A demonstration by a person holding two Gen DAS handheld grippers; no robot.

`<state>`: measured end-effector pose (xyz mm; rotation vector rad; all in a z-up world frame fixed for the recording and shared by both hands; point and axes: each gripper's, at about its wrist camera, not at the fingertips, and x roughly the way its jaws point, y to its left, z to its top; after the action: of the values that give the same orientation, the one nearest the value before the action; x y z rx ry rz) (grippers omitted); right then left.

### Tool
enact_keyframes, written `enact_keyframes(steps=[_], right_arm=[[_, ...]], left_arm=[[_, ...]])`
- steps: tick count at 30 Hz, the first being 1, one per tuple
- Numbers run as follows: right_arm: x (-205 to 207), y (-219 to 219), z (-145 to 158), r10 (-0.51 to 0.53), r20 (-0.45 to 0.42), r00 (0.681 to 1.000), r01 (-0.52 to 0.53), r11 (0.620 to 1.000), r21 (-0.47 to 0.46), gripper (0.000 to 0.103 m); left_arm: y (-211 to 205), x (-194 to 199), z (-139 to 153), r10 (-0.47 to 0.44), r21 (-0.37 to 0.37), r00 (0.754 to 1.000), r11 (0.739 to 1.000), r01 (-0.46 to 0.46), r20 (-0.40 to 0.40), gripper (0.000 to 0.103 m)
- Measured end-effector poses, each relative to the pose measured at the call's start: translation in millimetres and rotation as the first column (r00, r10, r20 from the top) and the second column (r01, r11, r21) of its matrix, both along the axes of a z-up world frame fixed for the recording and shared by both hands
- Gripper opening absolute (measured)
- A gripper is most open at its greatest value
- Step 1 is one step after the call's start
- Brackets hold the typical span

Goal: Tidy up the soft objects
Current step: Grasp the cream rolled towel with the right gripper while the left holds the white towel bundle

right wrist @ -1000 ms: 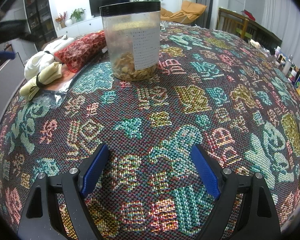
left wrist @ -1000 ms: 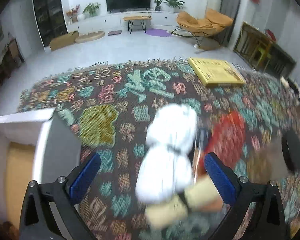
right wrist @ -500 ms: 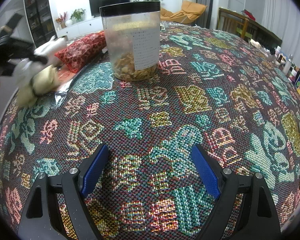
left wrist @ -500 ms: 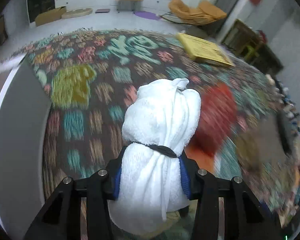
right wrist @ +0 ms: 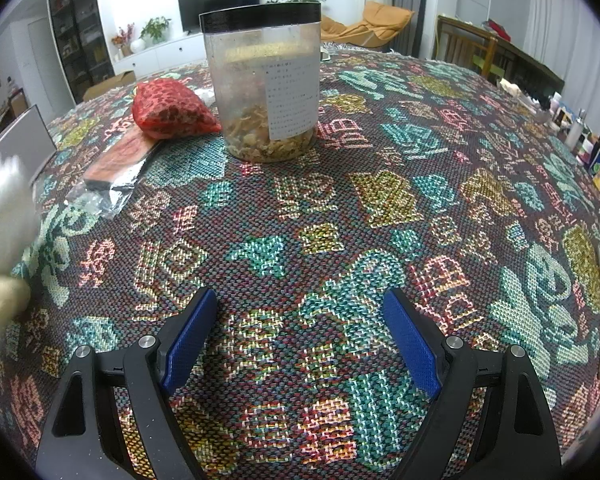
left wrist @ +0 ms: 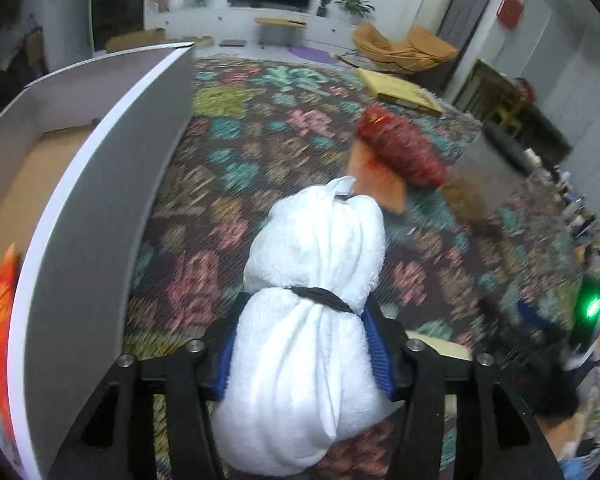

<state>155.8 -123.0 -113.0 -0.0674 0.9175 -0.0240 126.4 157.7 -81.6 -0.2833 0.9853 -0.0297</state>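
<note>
A white towel bundle [left wrist: 312,320] tied with a black band sits between the blue pads of my left gripper [left wrist: 304,352]. The pads press its lower half while the jaws are opening slightly. It hangs above the patterned cloth, just right of a grey-walled box [left wrist: 100,184]. In the right wrist view the same white towel bundle [right wrist: 4,208] blurs at the left edge, above a cream bundle [right wrist: 0,300]. A red mesh pouch [right wrist: 172,110] lies beside a clear jar [right wrist: 264,84]. My right gripper [right wrist: 300,340] hovers open over the cloth with nothing in it.
Something orange [left wrist: 2,308] lies inside the box at its near end. A flat packet in clear plastic [right wrist: 116,160] lies in front of the red pouch. A yellow book [left wrist: 400,90] rests at the far table edge. Small bottles [right wrist: 580,136] line the right edge.
My left gripper closed on the white towel bundle, lifted it off the cream bundle and carried it left to the box wall. The right gripper has not moved.
</note>
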Motion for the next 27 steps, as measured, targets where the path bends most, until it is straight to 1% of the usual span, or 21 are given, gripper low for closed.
enact_keyframes(steps=[1, 2, 3, 4, 7, 10, 11, 12, 13, 14, 15, 16, 17, 18, 20, 21, 22, 23, 24, 25, 27], right_arm=[[0, 0, 0, 0.0, 0.0, 1.0, 0.0, 1.0, -0.001, 0.088], [-1, 1, 0, 0.0, 0.0, 1.0, 0.0, 1.0, -0.001, 0.088], [0, 2, 0, 0.0, 0.0, 1.0, 0.0, 1.0, -0.001, 0.088], [0, 1, 0, 0.0, 0.0, 1.0, 0.0, 1.0, 0.0, 0.088], [0, 1, 0, 0.0, 0.0, 1.0, 0.0, 1.0, 0.002, 0.088], [0, 2, 0, 0.013, -0.003, 1.0, -0.013, 1.0, 0.003, 0.088], [-1, 4, 1, 0.041, -0.009, 0.999, -0.04, 0.999, 0.013, 0.087], [-4, 9, 4, 0.098, -0.026, 0.995, -0.097, 0.994, 0.053, 0.087], [-7, 12, 9, 0.153, -0.028, 0.988, -0.149, 0.982, 0.113, 0.087], [-13, 20, 17, 0.227, -0.014, 0.974, -0.22, 0.956, 0.196, 0.087], [-23, 35, 30, 0.332, 0.019, 0.943, -0.324, 0.904, 0.279, 0.087], [-30, 49, 38, 0.412, 0.049, 0.91, -0.407, 0.863, 0.298, 0.087], [-36, 67, 45, 0.482, 0.073, 0.873, -0.482, 0.831, 0.277, 0.084], [-41, 91, 48, 0.556, 0.065, 0.829, -0.554, 0.799, 0.232, 0.084], [-37, 123, 40, 0.636, -0.008, 0.772, -0.62, 0.756, 0.211, 0.083], [-35, 138, 31, 0.665, -0.056, 0.745, -0.646, 0.739, 0.19, 0.076], [-33, 148, 22, 0.675, -0.096, 0.731, -0.657, 0.735, 0.165, 0.06], [-30, 156, 12, 0.682, -0.143, 0.717, -0.663, 0.731, 0.162, 0.048], [-30, 159, 5, 0.678, -0.166, 0.716, -0.658, 0.735, 0.161, 0.048], [-32, 156, 6, 0.676, -0.143, 0.723, -0.656, 0.737, 0.165, 0.047], [-36, 143, 12, 0.649, -0.124, 0.75, -0.627, 0.759, 0.176, 0.044]], left_arm=[[2, -4, -6, 0.001, 0.008, 1.0, 1.0, -0.001, 0.002, 0.069], [3, -9, -12, 0.009, 0.021, 1.0, 1.0, -0.009, 0.008, 0.084], [5, -11, -16, 0.018, 0.03, 1.0, 0.999, -0.018, 0.014, 0.089], [8, -14, -18, 0.019, 0.025, 1.0, 0.999, -0.02, 0.018, 0.092], [16, -15, -23, 0.023, -0.015, 0.999, 1.0, -0.022, 0.037, 0.092], [20, -12, -26, 0.017, -0.026, 0.999, 1.0, -0.016, 0.034, 0.092], [18, -8, -26, 0.014, -0.038, 0.999, 0.999, -0.013, 0.029, 0.091], [18, -9, -26, 0.004, -0.059, 1.0, 0.998, -0.003, 0.03, 0.091], [18, -11, -25, -0.006, -0.062, 0.999, 0.998, 0.008, 0.039, 0.09], [16, -12, -24, -0.013, -0.055, 0.999, 0.998, 0.016, 0.046, 0.087], [16, -14, -25, -0.017, -0.053, 0.999, 0.998, 0.02, 0.048, 0.085], [18, -15, -26, -0.018, -0.068, 0.999, 0.997, 0.021, 0.045, 0.082], [19, -14, -27, -0.015, -0.091, 0.999, 0.996, 0.019, 0.041, 0.078], [21, -14, -28, -0.014, -0.11, 0.999, 0.994, 0.018, 0.037, 0.075], [23, -15, -27, -0.012, -0.133, 0.999, 0.991, 0.016, 0.033, 0.067], [24, -16, -25, -0.011, -0.132, 0.999, 0.991, 0.016, 0.036, 0.062], [25, -17, -23, -0.012, -0.13, 0.999, 0.991, 0.016, 0.037, 0.057], [26, -17, -22, -0.013, -0.129, 0.999, 0.991, 0.017, 0.035, 0.056], [26, -17, -22, -0.014, -0.13, 0.999, 0.991, 0.018, 0.032, 0.054], [27, -17, -23, -0.016, -0.133, 0.999, 0.991, 0.02, 0.029, 0.053], [26, -19, -22, -0.021, -0.139, 0.999, 0.99, 0.025, 0.033, 0.052]])
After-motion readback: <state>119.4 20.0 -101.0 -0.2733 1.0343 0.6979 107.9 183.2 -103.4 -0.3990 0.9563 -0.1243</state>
